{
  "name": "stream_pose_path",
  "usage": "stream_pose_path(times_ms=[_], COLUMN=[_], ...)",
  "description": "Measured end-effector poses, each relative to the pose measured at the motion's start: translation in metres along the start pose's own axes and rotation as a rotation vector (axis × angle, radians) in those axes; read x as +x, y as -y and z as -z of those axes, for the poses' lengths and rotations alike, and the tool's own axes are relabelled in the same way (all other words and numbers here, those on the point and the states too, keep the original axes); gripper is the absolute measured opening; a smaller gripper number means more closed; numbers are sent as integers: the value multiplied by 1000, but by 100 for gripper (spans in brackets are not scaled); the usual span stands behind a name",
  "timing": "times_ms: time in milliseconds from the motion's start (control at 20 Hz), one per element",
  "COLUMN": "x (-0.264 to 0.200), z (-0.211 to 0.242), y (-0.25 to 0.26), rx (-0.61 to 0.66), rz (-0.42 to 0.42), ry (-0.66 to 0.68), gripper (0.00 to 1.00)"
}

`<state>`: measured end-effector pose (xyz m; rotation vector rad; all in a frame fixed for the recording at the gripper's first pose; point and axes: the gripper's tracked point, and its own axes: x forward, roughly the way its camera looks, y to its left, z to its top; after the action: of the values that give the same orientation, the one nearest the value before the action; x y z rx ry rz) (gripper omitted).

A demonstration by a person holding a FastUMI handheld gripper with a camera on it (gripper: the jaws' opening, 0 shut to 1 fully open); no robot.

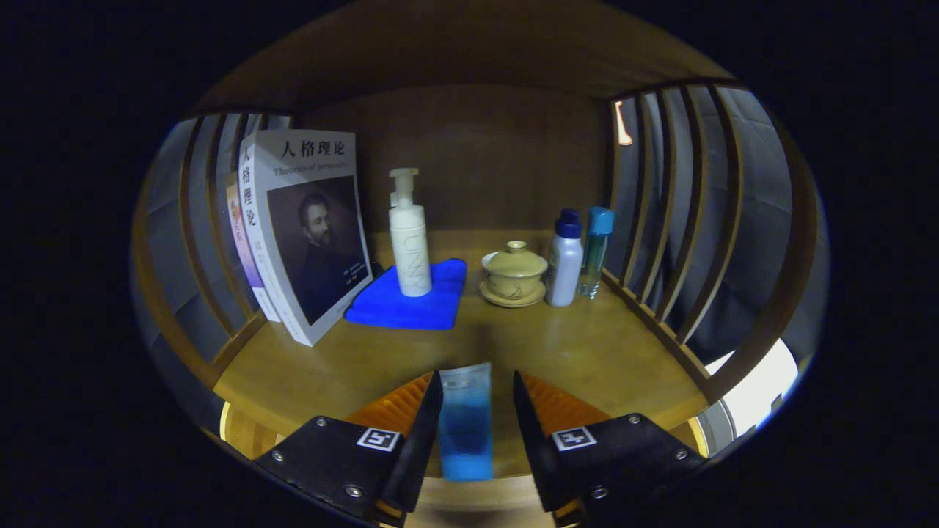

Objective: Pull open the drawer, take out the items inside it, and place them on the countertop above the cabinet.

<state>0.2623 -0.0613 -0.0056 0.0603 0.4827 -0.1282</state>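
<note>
The wooden countertop (587, 352) spreads out ahead, walled by a wooden back panel and slatted sides to left and right. At the far left two books (304, 235) stand upright and angled against the slats. Right of them lies a folded blue cloth (411, 297) with a white pump bottle (409, 238) standing on it. Further right sit a lidded tea bowl (513, 275) on its saucer, a white bottle with a blue cap (564, 260) and a clear bottle with a teal cap (594, 249), close together by the right slats. Nearest, the gripper (477, 411) holds a small blue tube (466, 425) between its fingers; both appear to press its sides, though the left contact is clearer than the right. The tube hangs over the near edge of the countertop, not yet set down. Released here, it could tip off the front edge; carried too far in, it might knock the tea bowl or the cloth.
</note>
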Motion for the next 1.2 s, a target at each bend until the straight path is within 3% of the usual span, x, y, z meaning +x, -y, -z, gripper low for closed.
stream_pose_path(times_ms=[150,250,800,1200], x=[-15,-32,-152,-214], z=[-12,-18,-24,-1], y=[5,7,13,13], rx=[22,35,70,17], rz=[-16,-19,-23,-9], ry=[65,105,342,417], gripper=[89,95,94,94])
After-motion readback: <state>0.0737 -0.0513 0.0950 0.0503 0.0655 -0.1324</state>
